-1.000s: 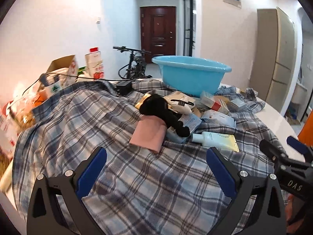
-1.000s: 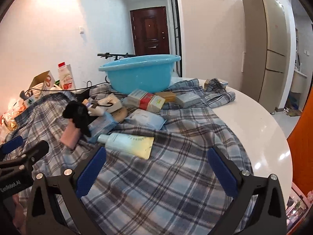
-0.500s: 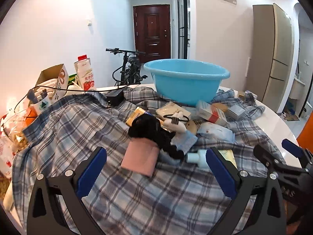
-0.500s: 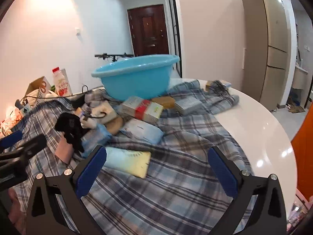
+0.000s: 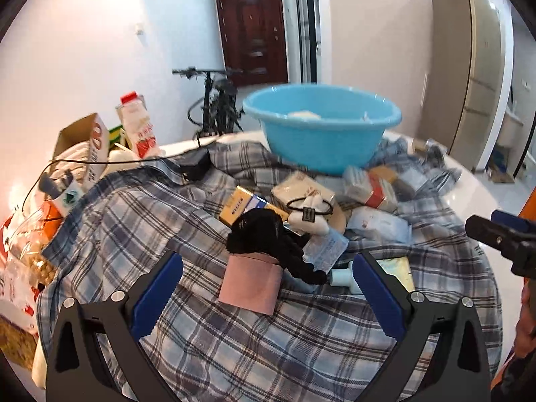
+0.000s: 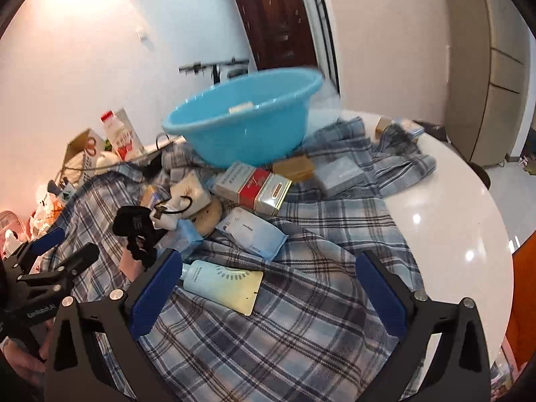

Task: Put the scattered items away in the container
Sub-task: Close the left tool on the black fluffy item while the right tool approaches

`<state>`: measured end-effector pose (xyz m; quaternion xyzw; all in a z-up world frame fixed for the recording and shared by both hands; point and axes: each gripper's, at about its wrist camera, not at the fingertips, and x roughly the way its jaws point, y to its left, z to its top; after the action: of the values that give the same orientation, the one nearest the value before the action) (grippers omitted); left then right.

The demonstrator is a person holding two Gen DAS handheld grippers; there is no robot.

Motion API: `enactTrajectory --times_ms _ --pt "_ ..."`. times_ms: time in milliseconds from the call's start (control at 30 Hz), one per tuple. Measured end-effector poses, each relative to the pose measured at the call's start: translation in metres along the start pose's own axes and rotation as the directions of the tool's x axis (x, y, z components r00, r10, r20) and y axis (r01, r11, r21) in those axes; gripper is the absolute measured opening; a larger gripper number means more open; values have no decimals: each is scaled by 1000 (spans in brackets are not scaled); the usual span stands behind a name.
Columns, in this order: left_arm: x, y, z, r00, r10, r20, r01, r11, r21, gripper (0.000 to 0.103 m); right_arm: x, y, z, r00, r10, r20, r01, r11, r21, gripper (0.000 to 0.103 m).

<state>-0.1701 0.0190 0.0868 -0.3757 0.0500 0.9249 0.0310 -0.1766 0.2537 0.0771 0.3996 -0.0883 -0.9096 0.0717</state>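
Note:
A blue basin stands at the back of the table on a plaid cloth; it also shows in the right wrist view. Scattered items lie in front of it: a black fabric piece on a pink pouch, a yellow box, a red and white box, a blue wipes pack and a pale blue tube. My left gripper is open over the pink pouch. My right gripper is open over the tube.
Milk carton, cardboard box and snack bags crowd the table's left side. A black cable and adapter lie near the basin. A bicycle stands behind. Bare white tabletop shows at the right.
Both grippers have risen and tilted down, so the basin's inside now shows. The right view has rolled and moved closer over the tube. Both stay open and empty.

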Motion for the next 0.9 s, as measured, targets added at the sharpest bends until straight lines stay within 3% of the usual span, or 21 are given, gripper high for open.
enactTrajectory --times_ms 133,233,433,533,667,767,900 --pt "23 5 22 997 -71 -28 70 997 -30 103 13 5 30 997 44 -60 -45 999 -21 103" --pt "39 6 45 998 -47 -34 47 999 -25 103 22 9 56 992 76 -96 -80 996 -38 103" --pt "66 18 77 999 -43 -18 43 999 10 103 47 18 84 997 22 -68 -26 998 -57 103" --pt "83 31 83 999 -23 -41 22 999 -36 103 75 25 93 988 54 -145 -61 997 -46 103" --pt "97 45 77 998 -55 -40 52 996 -77 103 93 38 97 994 58 -96 -63 997 -52 103" --pt "99 42 64 997 -72 -19 72 997 -17 103 102 39 89 996 63 -62 -65 997 -35 103" --pt "95 35 60 1000 -9 13 8 998 59 103 108 36 77 997 49 -60 -52 998 -40 103"
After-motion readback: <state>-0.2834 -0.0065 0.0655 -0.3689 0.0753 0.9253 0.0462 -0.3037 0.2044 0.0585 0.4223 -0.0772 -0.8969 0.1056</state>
